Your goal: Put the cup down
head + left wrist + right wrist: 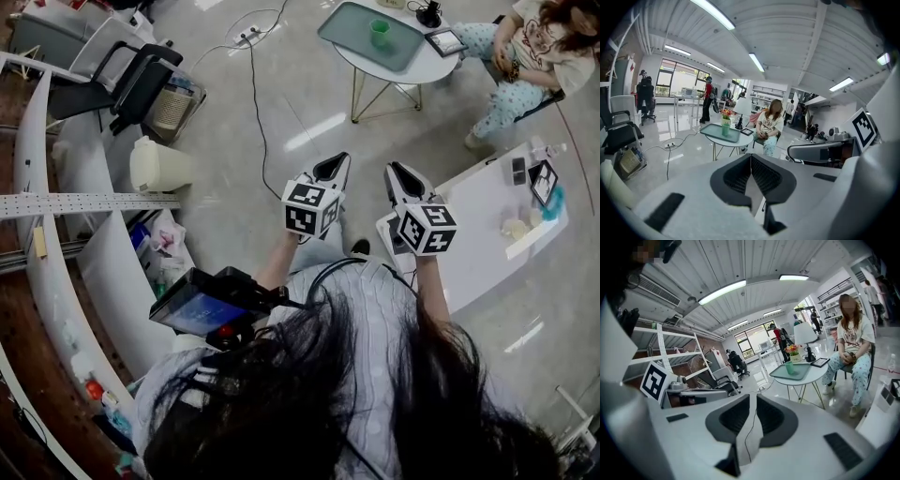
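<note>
Dark long hair [375,403] fills the bottom of the head view, and beyond it both tools reach out over the glossy grey floor [281,94]. The left hand-held gripper [336,161] [751,159] has its black jaws pressed together on nothing, while the right hand-held gripper [396,169] [753,397] has its jaws a thin slit apart, with only floor and a thin black cable [750,427] showing through. The small green cup [380,34] [725,129] [789,367] stands upright on a teal rectangular tray [352,28] on the round white table [422,66], well ahead of both and touched by neither, with a seated person [525,56] just beside the table.
</note>
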Tool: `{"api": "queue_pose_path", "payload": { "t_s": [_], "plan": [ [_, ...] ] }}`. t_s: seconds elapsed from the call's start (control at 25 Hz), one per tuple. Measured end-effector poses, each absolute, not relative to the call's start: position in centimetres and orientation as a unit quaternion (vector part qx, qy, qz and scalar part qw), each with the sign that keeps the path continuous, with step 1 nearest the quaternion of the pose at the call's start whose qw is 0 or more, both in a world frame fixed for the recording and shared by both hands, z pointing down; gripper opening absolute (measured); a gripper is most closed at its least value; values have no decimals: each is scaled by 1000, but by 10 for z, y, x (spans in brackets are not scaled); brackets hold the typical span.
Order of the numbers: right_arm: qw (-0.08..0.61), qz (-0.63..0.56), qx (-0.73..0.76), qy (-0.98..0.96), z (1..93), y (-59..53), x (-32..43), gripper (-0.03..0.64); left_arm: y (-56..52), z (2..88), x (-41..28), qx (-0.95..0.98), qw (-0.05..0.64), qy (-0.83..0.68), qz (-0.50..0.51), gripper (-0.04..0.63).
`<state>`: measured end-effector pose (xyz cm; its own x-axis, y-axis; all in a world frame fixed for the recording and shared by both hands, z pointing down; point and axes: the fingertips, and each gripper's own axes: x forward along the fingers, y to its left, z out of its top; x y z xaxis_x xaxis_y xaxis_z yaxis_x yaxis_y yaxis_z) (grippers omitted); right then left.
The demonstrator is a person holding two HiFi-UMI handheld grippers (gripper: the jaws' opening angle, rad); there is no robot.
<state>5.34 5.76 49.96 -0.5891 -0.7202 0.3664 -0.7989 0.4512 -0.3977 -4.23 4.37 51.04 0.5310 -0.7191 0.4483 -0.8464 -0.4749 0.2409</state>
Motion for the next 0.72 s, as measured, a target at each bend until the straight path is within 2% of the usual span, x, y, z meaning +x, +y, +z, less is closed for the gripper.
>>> {"api": "queue_pose_path", "payload": {
  "t_s": [0.36, 0.72],
  "plan": [
    [65, 270, 444, -852, 501, 122, 70, 64, 113, 511, -29, 846, 213, -466, 148, 18],
    [62, 260, 424, -865, 494, 147, 58, 64, 142, 505, -44, 837, 208, -484, 147, 18]
  ]
}}
